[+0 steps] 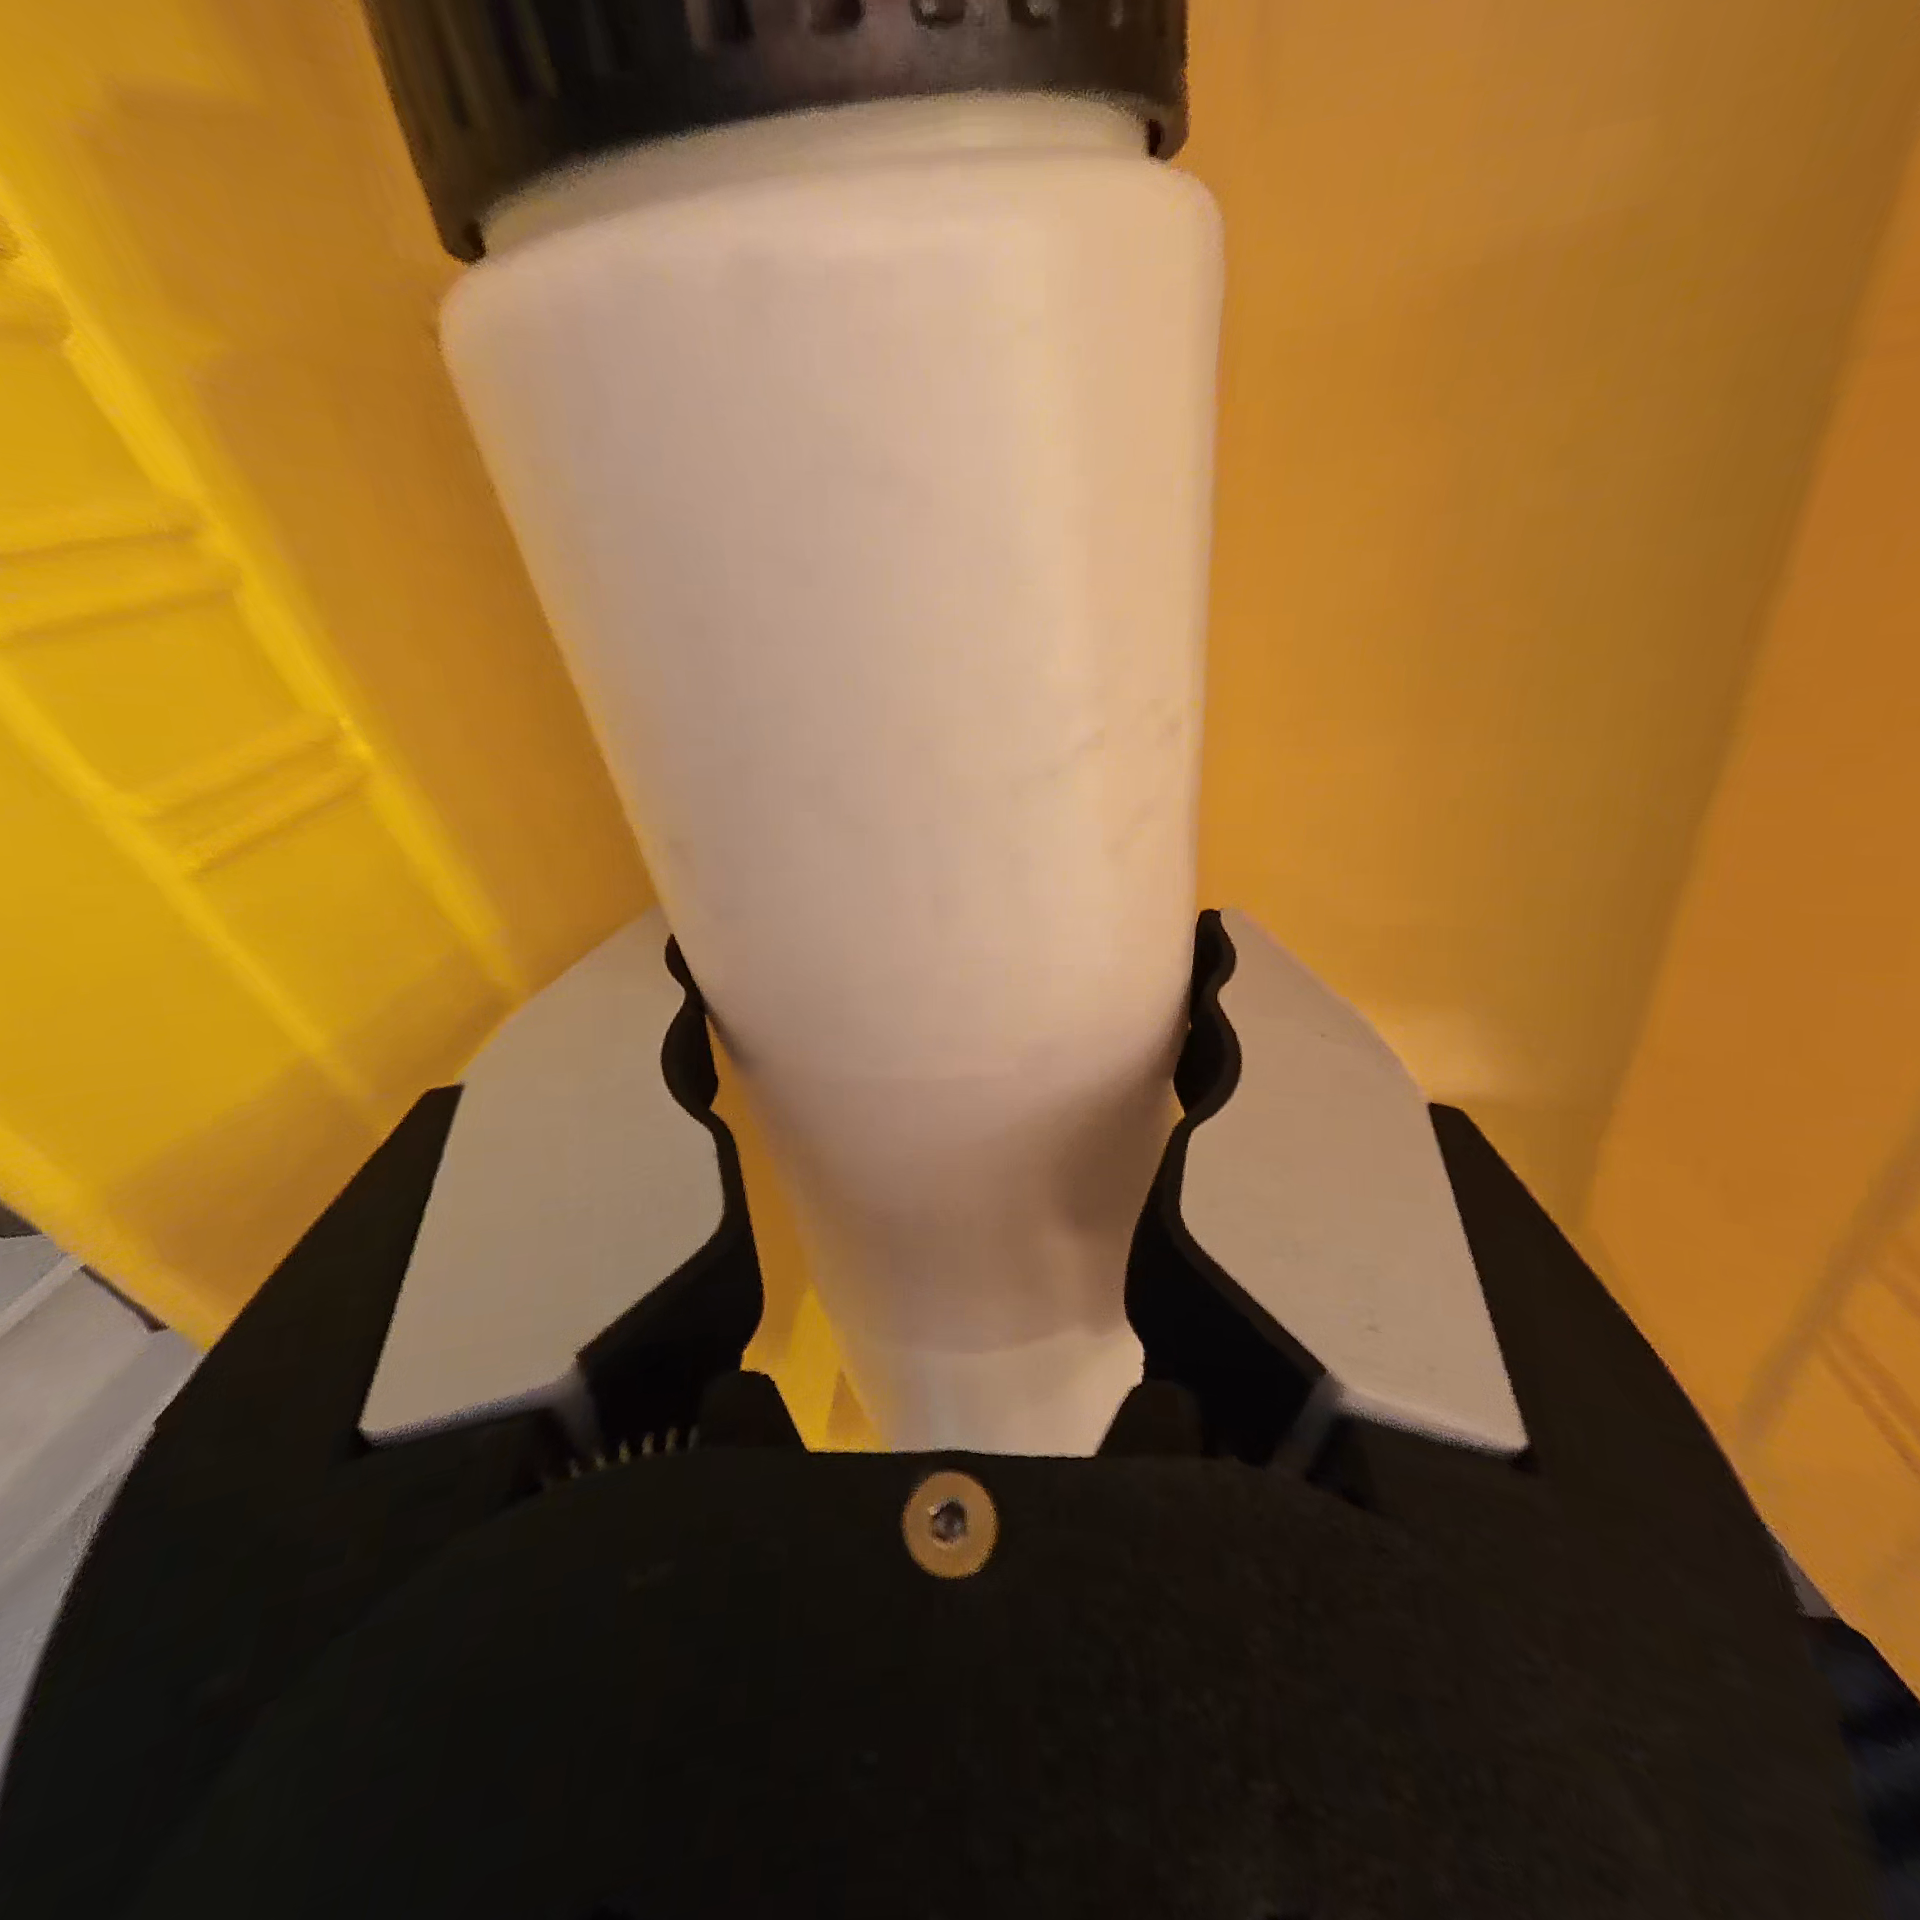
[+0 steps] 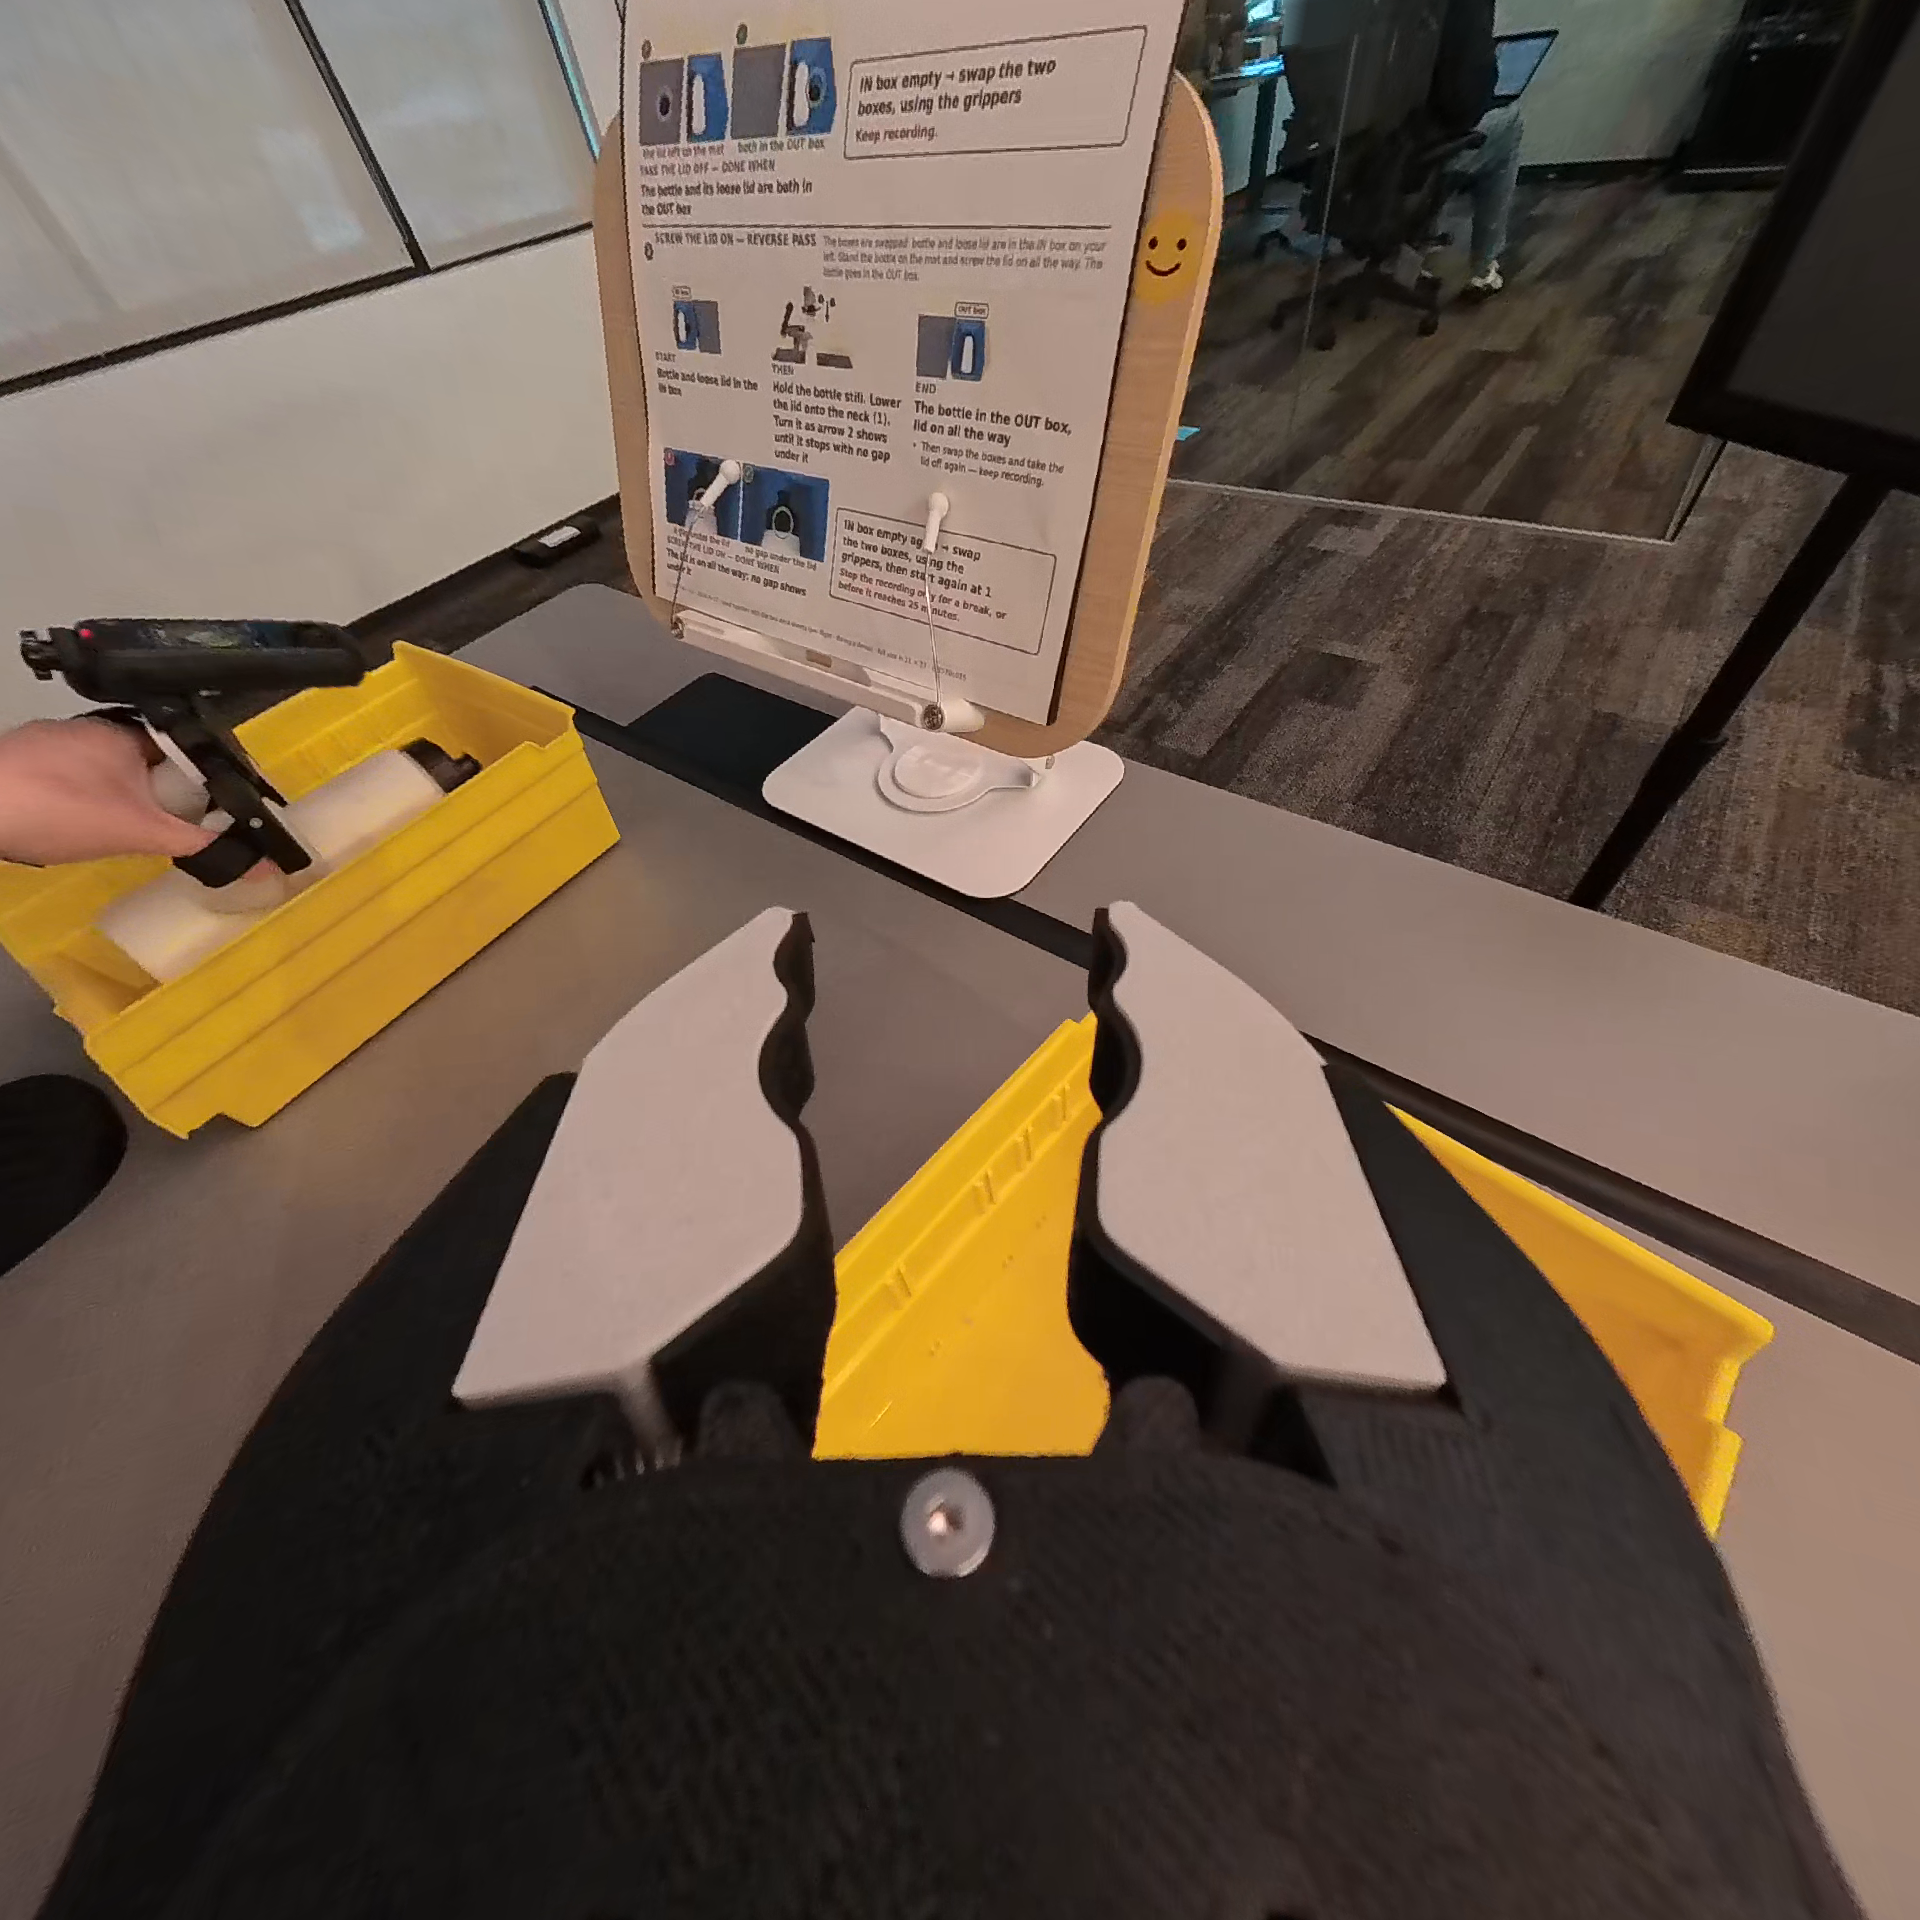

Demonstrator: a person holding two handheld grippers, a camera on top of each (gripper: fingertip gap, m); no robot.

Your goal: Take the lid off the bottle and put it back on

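Note:
A white bottle [image 1: 883,675] with a black ribbed lid [image 1: 790,94] on it lies inside a yellow bin [image 1: 208,623]. My left gripper [image 1: 945,945] is shut on the bottle's lower body, with a finger pressed against each side. In the right wrist view the bottle [image 2: 353,800] lies in the left yellow bin [image 2: 364,987], its lid [image 2: 447,764] pointing away, with the left gripper [image 2: 244,862] on it. My right gripper [image 2: 951,935] is open and empty above a second yellow bin [image 2: 966,1299].
A stand with an instruction sheet [image 2: 894,364] is at the back of the grey table [image 2: 1455,987], with a dark mat [image 2: 717,727] beside its base. A person's hand [image 2: 73,790] holds the left gripper. Office floor and chairs lie beyond.

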